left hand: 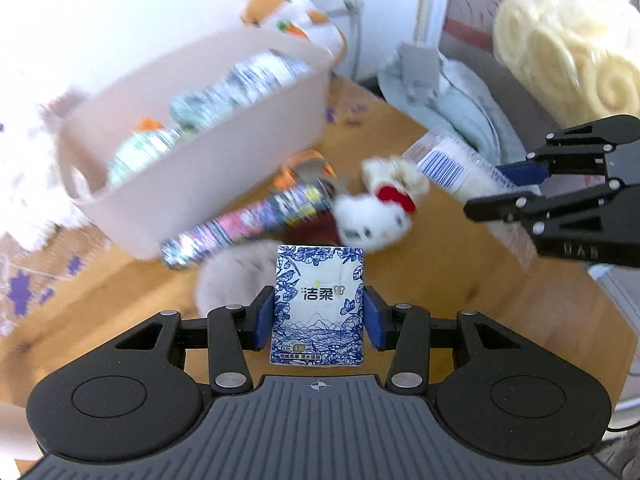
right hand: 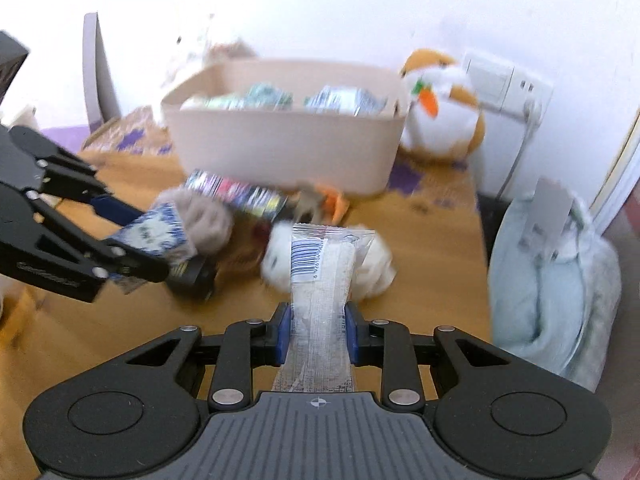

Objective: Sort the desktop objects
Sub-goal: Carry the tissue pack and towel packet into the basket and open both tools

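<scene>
Table: wooden table (left hand: 460, 280), clutter mid-frame, white wall behind.
Left tongs (left hand: 319, 317): clamped on blue-white tissue pack (left hand: 319, 304), upright.
Right tongs (right hand: 316, 334): gripping clear packet (right hand: 326, 276), long axis pointing ahead.
Bin: beige bin (right hand: 288, 148) dead ahead in right view, upper left in left view; left looks nearer.

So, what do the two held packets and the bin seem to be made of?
Tissue pack: probably soft printed plastic film, slightly glossy. Clear packet: thin transparent plastic, crinkled, with a barcode label. Bin: seemingly matte beige plastic with smooth, rigid walls.
</scene>
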